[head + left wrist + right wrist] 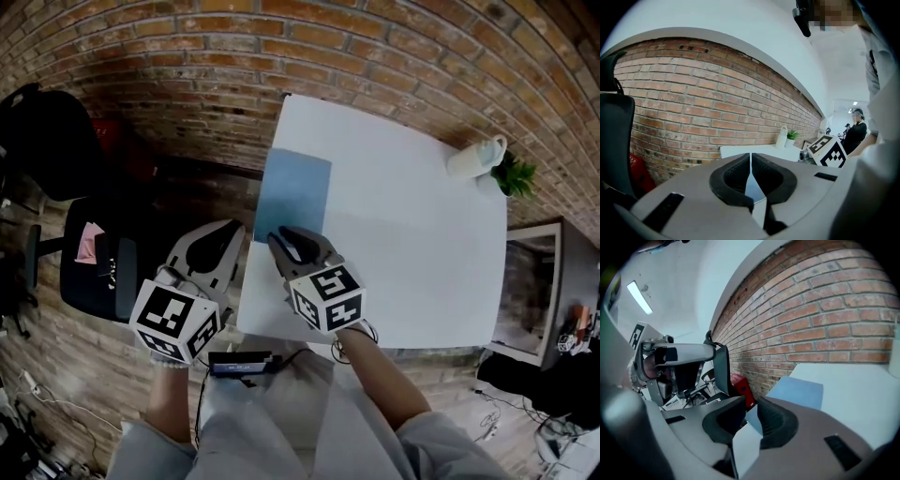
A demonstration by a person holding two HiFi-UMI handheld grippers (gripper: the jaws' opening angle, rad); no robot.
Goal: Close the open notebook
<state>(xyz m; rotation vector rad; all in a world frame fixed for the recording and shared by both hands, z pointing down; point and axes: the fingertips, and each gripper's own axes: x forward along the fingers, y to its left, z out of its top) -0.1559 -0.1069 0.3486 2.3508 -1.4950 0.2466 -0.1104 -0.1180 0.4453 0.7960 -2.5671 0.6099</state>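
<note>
The notebook (292, 192) lies flat at the left edge of the white table (403, 216), showing one blue cover and no open pages. In the right gripper view the notebook (797, 392) lies just beyond the jaws. My right gripper (281, 236) hovers over the table's near left corner, short of the notebook's near edge. The right gripper (750, 406) is open, with a gap between the pads and nothing in it. My left gripper (232, 228) hangs off the table's left side, beside the right one. The left gripper (750, 157) is shut on nothing.
A white jug (473, 157) and a small green plant (514, 173) stand at the table's far right corner. A black chair (94, 262) stands to the left on the brick floor. A brick wall (708, 108) runs behind the table. A person (857, 131) stands far off.
</note>
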